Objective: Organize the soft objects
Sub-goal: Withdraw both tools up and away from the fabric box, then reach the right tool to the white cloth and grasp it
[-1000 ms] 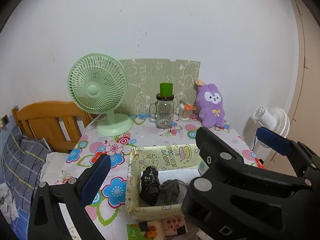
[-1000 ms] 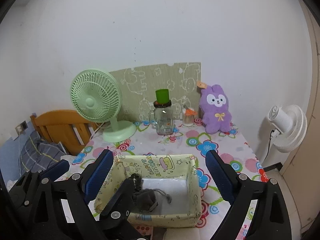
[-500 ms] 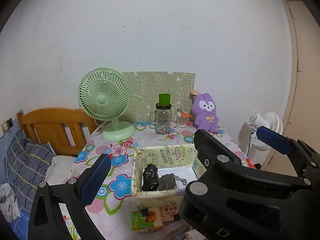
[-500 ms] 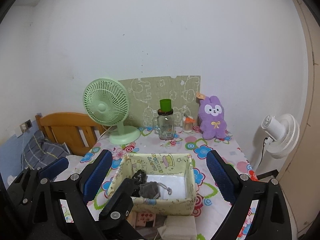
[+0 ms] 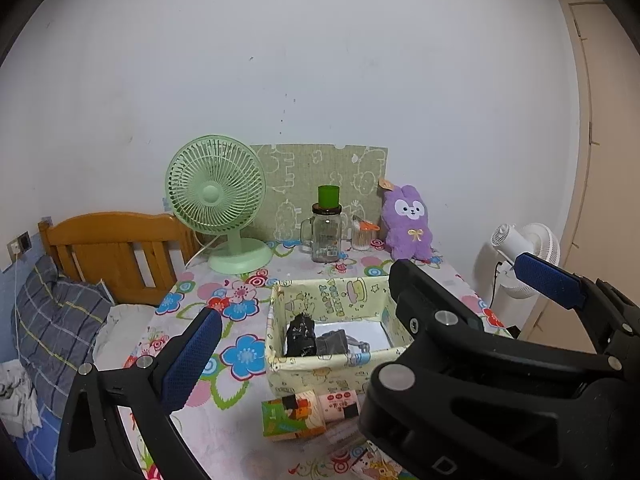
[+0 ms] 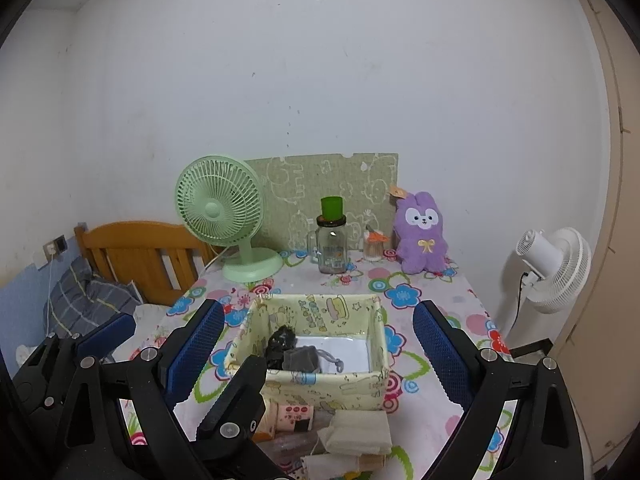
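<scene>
A pale yellow cartoon-print fabric box (image 5: 332, 378) (image 6: 320, 390) stands on the floral table. Inside it lie a black soft item (image 5: 301, 334) (image 6: 281, 343) and a grey drawstring pouch (image 5: 334, 342) (image 6: 303, 359). A cream folded cloth (image 6: 356, 430) lies in front of the box. A purple plush rabbit (image 5: 408, 224) (image 6: 422, 234) stands at the back right. My left gripper (image 5: 368, 316) is open and empty, held back from the table. My right gripper (image 6: 320, 344) is open and empty, framing the box from above and behind.
A green desk fan (image 5: 218, 204), a glass jar with a green cup on it (image 5: 327, 232) and a small glass (image 5: 362, 234) stand at the back. Small printed cartons (image 5: 296, 416) lie before the box. A wooden headboard (image 5: 116, 248) is left, a white floor fan (image 6: 554, 268) right.
Both grippers have drawn back and up from the table; the box and back objects look smaller and more of the table's front shows. Both stay open.
</scene>
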`<state>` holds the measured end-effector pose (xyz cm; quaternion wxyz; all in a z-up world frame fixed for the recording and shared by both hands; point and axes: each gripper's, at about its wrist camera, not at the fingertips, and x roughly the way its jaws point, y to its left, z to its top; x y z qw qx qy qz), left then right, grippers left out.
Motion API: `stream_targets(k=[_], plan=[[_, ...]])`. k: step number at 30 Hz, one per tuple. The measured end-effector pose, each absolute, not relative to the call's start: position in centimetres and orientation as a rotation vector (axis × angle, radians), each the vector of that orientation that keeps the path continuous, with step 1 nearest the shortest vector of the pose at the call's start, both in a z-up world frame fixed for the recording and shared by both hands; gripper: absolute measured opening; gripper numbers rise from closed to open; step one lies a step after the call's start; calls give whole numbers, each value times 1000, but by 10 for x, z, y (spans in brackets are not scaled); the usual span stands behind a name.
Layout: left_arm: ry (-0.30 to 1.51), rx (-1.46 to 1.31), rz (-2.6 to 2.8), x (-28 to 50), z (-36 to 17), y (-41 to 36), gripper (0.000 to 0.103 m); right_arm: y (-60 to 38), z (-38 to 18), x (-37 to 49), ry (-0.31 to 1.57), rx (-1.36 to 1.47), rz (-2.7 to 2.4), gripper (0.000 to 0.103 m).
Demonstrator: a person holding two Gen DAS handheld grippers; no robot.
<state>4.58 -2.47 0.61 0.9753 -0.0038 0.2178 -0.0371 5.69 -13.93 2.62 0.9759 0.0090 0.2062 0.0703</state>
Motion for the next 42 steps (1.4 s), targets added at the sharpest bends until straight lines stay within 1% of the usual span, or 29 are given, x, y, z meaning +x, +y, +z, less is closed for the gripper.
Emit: stream_targets(k=[13, 25, 42], plan=[[438, -1, -69, 29, -16, -27, 103, -140, 5, 40, 429, 9, 135, 97], [470, -14, -76, 24, -58, -29, 103, -146, -38, 28, 453, 31, 127, 97], [570, -8, -88, 29, -113, -31, 103, -148, -96, 34, 555, 53, 114, 97]])
